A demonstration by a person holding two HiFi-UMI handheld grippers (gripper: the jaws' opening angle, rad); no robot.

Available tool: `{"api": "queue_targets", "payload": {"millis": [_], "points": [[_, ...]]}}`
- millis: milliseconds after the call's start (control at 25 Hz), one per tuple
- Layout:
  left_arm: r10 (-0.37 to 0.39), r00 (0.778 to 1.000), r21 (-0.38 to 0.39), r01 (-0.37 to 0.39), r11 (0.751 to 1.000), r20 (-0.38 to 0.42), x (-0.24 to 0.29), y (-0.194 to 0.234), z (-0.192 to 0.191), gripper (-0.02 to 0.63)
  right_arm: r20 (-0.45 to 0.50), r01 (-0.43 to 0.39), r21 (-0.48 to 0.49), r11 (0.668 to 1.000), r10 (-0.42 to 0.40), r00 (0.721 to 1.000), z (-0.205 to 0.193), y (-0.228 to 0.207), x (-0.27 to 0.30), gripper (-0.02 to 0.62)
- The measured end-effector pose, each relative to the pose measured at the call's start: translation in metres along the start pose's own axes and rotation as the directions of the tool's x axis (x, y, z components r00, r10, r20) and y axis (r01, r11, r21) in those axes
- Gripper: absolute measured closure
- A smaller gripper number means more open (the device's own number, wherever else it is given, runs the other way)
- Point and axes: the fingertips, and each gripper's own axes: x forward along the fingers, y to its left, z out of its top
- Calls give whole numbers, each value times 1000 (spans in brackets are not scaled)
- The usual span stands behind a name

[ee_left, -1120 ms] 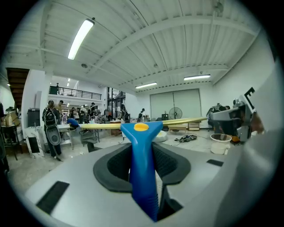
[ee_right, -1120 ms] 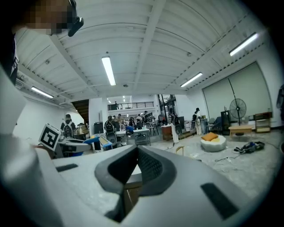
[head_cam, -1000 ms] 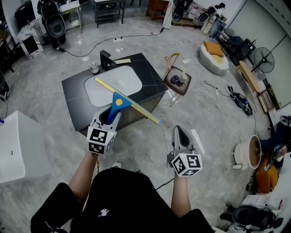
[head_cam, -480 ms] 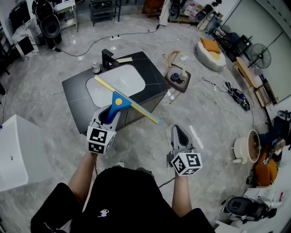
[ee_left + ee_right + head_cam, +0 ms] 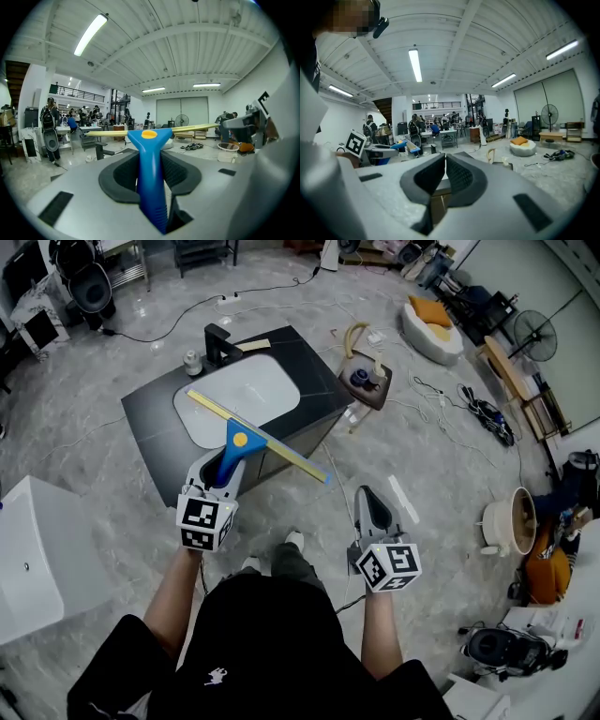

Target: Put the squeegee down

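Left tongs [image 5: 216,474] clamped on the squeegee [image 5: 253,444] by its blue handle, yellow blade held aloft across the near side of the white basin [image 5: 253,390] — sunk in the dark worktop [image 5: 150,423], right tongs [image 5: 373,504] pressed together, empty

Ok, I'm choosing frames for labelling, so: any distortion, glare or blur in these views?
Head view: evenly lit, sharp, glossy floor, edges bowed. Left gripper view: heavy fisheye, black corners, squeegee crisp, ceiling lamp glaring white. Right gripper view: same fisheye, mosaic patch top left, background sharp.
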Motion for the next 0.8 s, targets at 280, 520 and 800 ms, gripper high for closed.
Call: {"api": "queue_targets", "payload": {"millis": [280, 520, 800], "points": [[10, 1000, -5, -10, 1000, -11, 11, 2, -5, 476, 74, -12, 58, 998, 8, 997, 12, -12, 4, 594], [12, 1000, 0, -12, 1000, -19, 34, -6, -4, 476, 51, -22, 66, 998, 19, 999, 6, -35, 24, 594], [33, 999, 2, -33, 999, -22, 77, -9, 7, 476, 24, -33, 54, 998, 32, 999, 5, -76, 58, 594]]}}
